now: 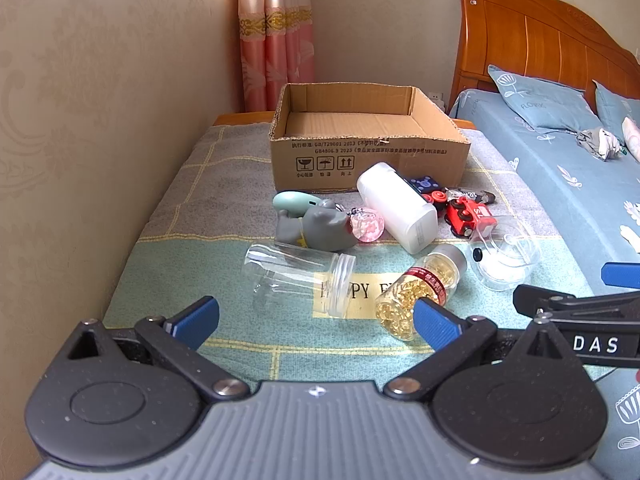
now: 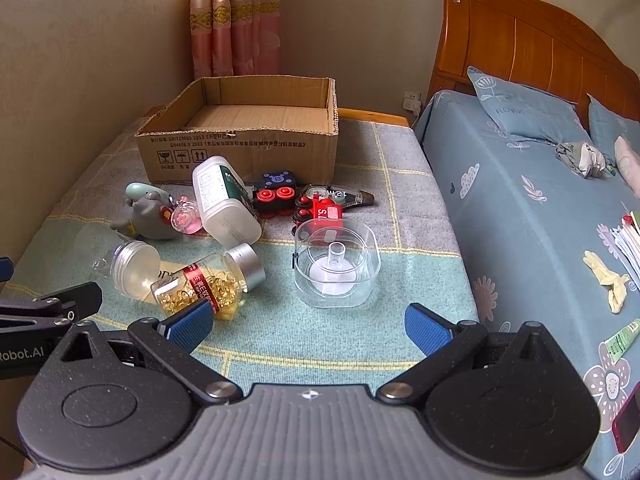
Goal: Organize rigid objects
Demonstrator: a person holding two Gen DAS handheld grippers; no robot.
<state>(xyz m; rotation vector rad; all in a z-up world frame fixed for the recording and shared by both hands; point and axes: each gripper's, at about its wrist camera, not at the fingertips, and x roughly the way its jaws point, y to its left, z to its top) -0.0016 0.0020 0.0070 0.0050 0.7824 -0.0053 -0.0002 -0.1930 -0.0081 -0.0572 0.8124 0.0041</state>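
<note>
An open box (image 1: pixel 370 148) is set at the far end of the cloth-covered tabletop (image 1: pixel 200 216), close to the wall — placed, it seems, to receive the loose items, and nothing can be seen inside it as yet. The items are scattered just in front of it, within easy reach of both tools.

Nearest the left gripper (image 1: pixel 316 322) a clear jar (image 1: pixel 298 276) is laid on its side, mouth toward the camera; a pill bottle (image 1: pixel 420 290) with a silver cap lies beside it, also toppled. Behind these a grey toy (image 1: pixel 316 228), a pink ball (image 1: pixel 367 225) and a white bottle (image 1: pixel 396 206) are bunched together, touching or nearly so. A red train (image 2: pixel 318 210) and a blue train (image 2: pixel 276 190) rest close under the box wall, with a tape dispenser (image 2: pixel 344 196) just behind the red one.

The clear tub (image 2: pixel 336 266) stands upright and apart from the rest, directly ahead of the right gripper (image 2: pixel 308 326) — likely the easiest first pick on that side.

Both sets of jaws are spread wide and nothing is held in either. The grippers are held low and side by side at the near edge, each aimed at its own share of the pile. Sorting is judged not yet begun.
</note>
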